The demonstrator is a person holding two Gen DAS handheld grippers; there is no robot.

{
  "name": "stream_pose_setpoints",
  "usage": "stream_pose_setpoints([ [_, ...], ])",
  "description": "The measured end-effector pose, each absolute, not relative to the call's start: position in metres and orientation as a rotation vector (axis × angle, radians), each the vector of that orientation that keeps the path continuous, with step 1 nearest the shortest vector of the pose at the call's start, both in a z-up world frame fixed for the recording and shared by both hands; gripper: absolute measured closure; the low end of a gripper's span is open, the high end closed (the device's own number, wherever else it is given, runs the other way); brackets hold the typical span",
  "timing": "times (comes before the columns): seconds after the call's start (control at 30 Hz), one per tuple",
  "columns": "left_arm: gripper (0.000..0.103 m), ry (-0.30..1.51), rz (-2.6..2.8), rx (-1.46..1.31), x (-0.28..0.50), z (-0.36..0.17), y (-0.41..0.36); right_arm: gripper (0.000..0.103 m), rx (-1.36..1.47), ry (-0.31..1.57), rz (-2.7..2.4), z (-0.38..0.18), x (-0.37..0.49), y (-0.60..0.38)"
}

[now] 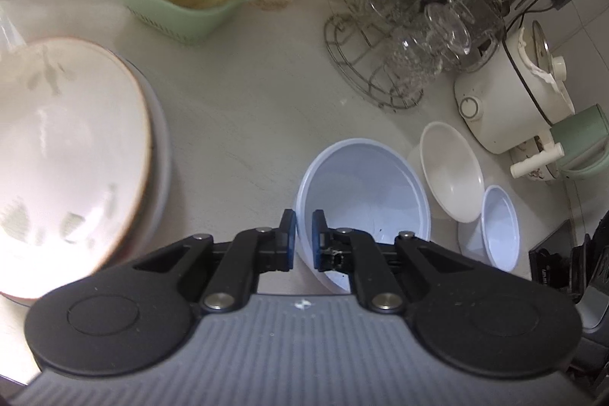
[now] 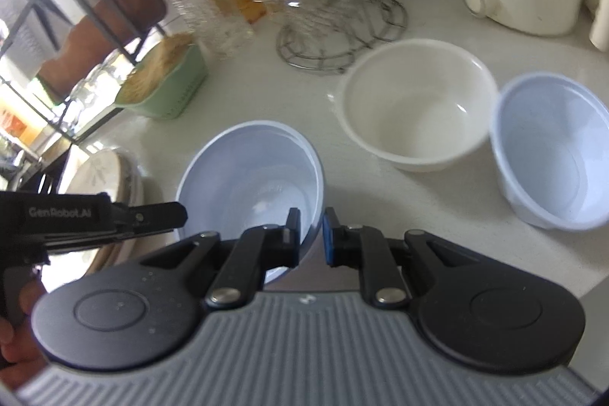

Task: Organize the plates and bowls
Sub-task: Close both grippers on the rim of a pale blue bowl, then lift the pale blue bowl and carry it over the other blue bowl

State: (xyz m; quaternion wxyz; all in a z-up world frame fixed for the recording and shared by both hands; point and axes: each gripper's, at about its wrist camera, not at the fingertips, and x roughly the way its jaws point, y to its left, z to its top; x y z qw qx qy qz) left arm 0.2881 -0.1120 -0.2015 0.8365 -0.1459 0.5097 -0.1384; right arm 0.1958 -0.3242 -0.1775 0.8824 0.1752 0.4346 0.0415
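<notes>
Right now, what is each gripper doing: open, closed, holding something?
Left gripper: closed on the rim of the pale blue bowl.
Right gripper: closed on the opposite rim of that same bowl.

I see a pale blue bowl (image 2: 251, 174) upright on the counter. Right of it sit a white bowl (image 2: 415, 109) and a smaller blue bowl (image 2: 552, 151); stacked plates (image 1: 72, 155) lie left.

Bowls: three, namely two blue (image 2: 251, 174) (image 2: 552, 151) and one white (image 2: 415, 105). Stacked plates (image 1: 72, 155): count unclear. Grippers: two (image 1: 303, 234) (image 2: 311, 234).
</notes>
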Motion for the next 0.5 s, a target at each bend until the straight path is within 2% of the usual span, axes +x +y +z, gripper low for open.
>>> stream_pose_setpoints([
  [0.5,0.093,1.121,-0.247,-0.336,0.289,-0.21,-0.075,0.088,0.32,0.974,0.098,-0.179,0.214,-0.286],
])
